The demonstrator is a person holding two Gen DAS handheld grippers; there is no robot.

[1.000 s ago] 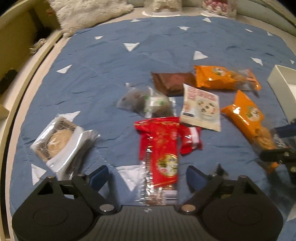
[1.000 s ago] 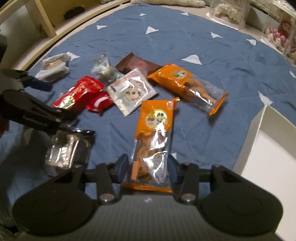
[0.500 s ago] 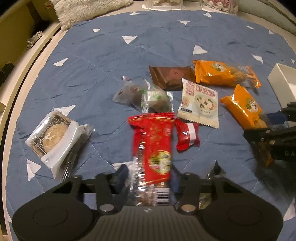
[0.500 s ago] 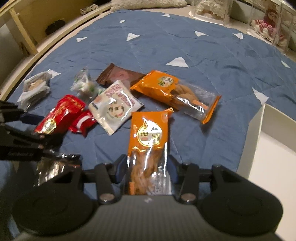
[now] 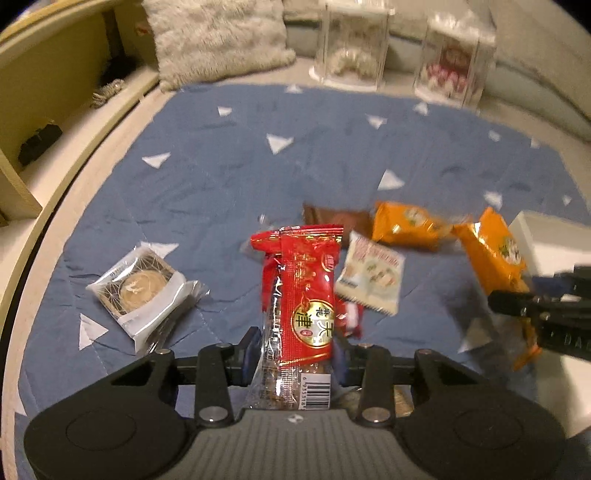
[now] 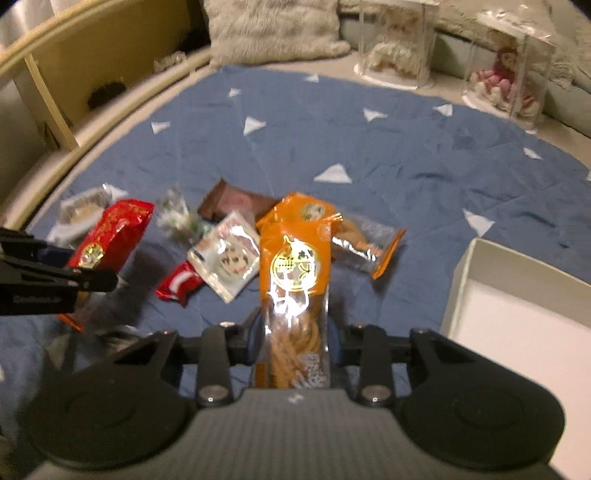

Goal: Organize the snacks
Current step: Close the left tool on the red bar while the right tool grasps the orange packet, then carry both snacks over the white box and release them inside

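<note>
My left gripper (image 5: 295,354) is shut on a long red snack pack (image 5: 303,295) and holds it lifted above the blue quilt (image 5: 221,177). My right gripper (image 6: 293,339) is shut on a long orange snack pack (image 6: 295,273), also lifted. The red pack also shows in the right wrist view (image 6: 110,232), and the orange pack in the left wrist view (image 5: 495,254). On the quilt lie a second orange pack (image 6: 365,236), a white packet (image 6: 229,258), a brown packet (image 6: 232,201), a small red packet (image 6: 177,286) and a boxed cake in clear wrap (image 5: 144,288).
A white open box (image 6: 517,302) stands at the right on the quilt. Two clear display cases with dolls (image 6: 395,44) (image 6: 506,70) and a fluffy cushion (image 6: 273,29) stand at the back. A wooden shelf (image 6: 55,74) runs along the left.
Both grippers have risen with their packs, which now hang above the quilt. The left gripper closed on the red pack within the last second. Both cameras tilted up toward the back.
</note>
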